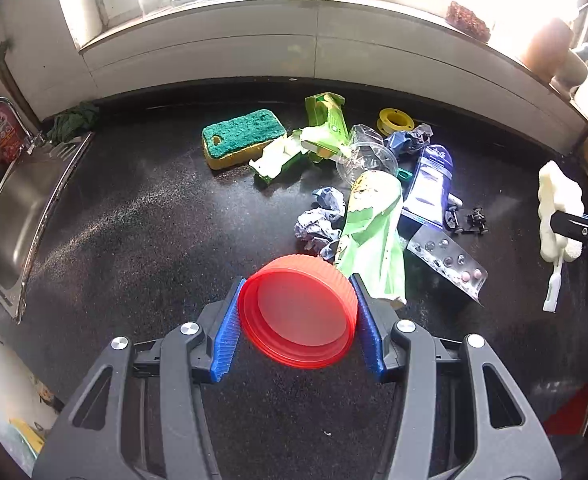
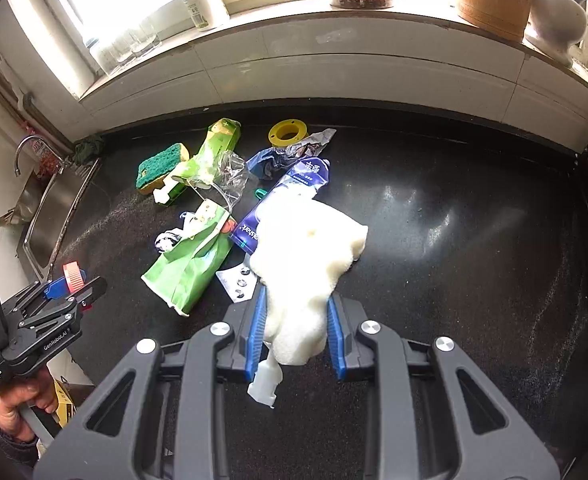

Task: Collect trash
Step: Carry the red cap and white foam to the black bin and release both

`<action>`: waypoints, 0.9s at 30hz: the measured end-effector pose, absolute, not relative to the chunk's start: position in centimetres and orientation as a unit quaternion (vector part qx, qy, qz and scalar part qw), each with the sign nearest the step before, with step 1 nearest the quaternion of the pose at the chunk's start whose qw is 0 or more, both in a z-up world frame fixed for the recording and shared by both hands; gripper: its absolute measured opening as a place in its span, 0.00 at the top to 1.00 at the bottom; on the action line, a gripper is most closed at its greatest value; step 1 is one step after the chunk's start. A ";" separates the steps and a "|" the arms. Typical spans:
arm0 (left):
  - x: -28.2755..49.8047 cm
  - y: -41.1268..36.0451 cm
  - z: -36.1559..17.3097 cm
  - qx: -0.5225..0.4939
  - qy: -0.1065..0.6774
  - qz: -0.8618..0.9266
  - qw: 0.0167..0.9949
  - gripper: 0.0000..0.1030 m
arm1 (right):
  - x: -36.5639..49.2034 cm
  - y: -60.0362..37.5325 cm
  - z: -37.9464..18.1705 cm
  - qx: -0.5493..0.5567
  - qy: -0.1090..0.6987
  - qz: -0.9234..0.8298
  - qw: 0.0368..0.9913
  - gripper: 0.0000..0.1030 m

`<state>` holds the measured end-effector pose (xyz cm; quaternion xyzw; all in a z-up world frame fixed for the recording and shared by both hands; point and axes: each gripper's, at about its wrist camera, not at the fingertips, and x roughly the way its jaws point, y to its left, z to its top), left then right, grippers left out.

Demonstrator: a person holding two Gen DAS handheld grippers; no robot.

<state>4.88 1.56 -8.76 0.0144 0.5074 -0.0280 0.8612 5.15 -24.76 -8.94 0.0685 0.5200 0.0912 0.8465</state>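
Black counter point(image 1: 142, 220) lies bare on your left up to the steel sink point(image 1: 18, 216) at its left edge, and bare again at far right; a white sill bounds the far side. Your left gripper point(image 1: 299, 312) clamps one red lid point(image 1: 300, 316) between its blue pads, lifted just near of the trash pile. Your right gripper point(image 2: 296, 332) squeezes one white sponge brush point(image 2: 302, 272), held above the pile's right side. Still lying there: one green-topped sponge point(image 1: 240, 136), two green cartons, one blue pouch point(image 1: 430, 184), one yellow ring point(image 1: 394, 120).
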 end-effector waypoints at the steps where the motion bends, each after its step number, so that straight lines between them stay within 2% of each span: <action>1: 4.4 1.6 -8.6 0.014 0.505 -0.027 0.862 0.51 | 4.8 -24.7 -8.8 0.068 0.519 0.093 0.847 0.73; 7: 1.9 3.4 -7.4 0.002 0.495 0.002 0.869 0.51 | 3.9 -22.6 -7.7 0.049 0.510 0.119 0.851 0.73; 12: -1.5 7.9 -6.4 -0.023 0.482 0.059 0.874 0.51 | 3.9 -16.4 -6.8 0.011 0.503 0.190 0.843 0.73; 19: -10.4 18.5 -8.1 -0.094 0.487 0.195 0.847 0.51 | 0.7 0.5 -6.6 -0.075 0.495 0.373 0.781 0.73; 27: -21.9 29.6 -14.5 -0.209 0.497 0.323 0.778 0.51 | -8.2 20.6 -10.6 -0.178 0.502 0.535 0.655 0.73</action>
